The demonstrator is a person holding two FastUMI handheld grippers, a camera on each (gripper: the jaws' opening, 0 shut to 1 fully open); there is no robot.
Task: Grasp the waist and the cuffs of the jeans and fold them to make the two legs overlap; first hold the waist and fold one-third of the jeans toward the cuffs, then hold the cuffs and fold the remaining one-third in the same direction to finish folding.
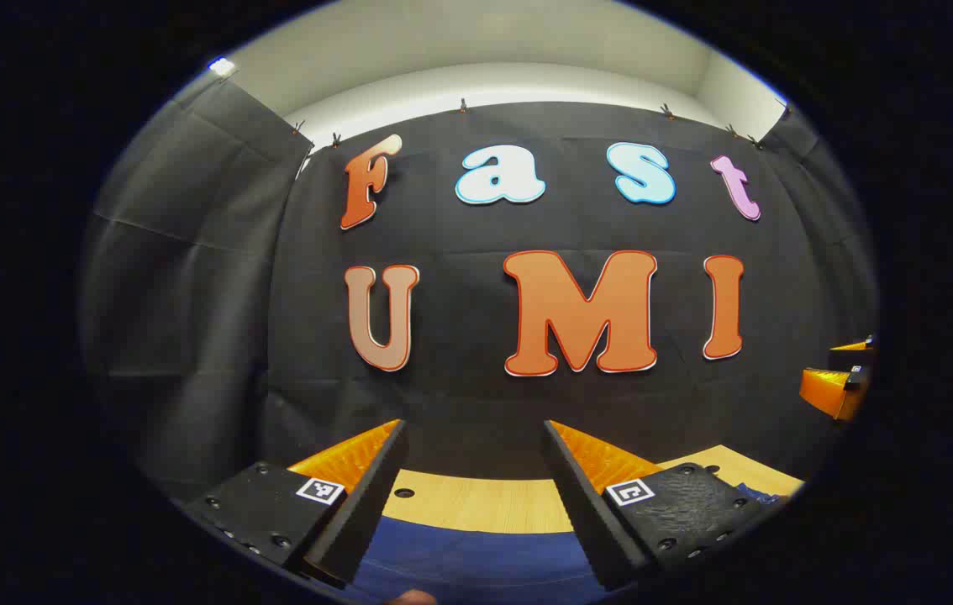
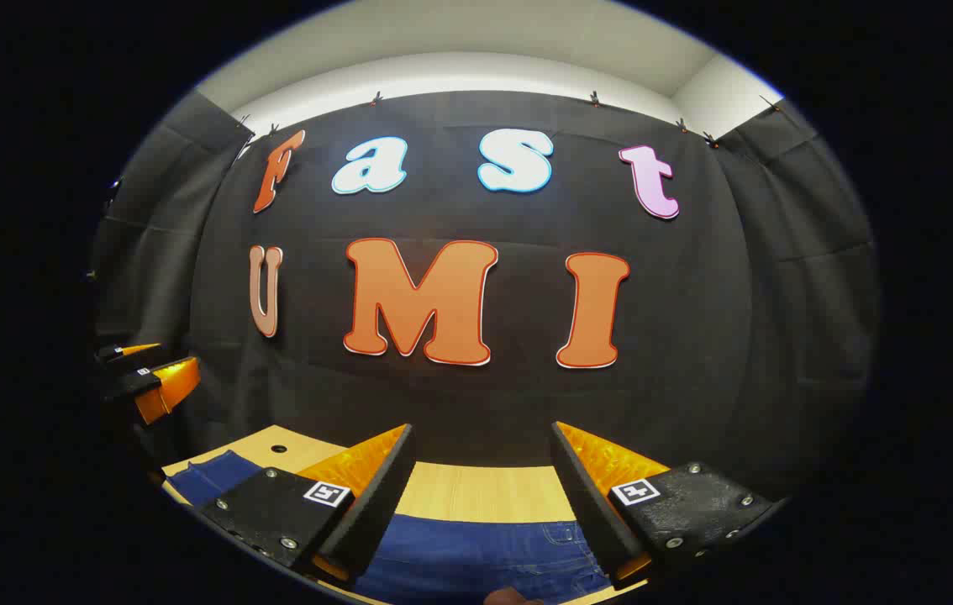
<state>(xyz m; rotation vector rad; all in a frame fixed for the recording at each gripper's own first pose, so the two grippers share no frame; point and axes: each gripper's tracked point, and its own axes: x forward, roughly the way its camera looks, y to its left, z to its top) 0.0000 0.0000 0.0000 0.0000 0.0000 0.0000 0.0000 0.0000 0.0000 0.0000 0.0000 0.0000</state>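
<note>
Wooden table (image 2: 476, 491), jeans (image 2: 476, 555) apparently beneath both gaping tongs (image 2: 476, 504).

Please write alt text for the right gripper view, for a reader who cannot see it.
The right gripper, fingers spread open and empty, hovers above blue jeans lying on a light wooden table. The left gripper appears at the left edge, before the black cloth wall.

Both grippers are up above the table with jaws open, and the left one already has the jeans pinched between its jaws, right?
Not quite. In the left gripper view the left gripper has its jaws open with nothing between them; the jeans lie flat on the table below. The right gripper is likewise open above the jeans.
</note>
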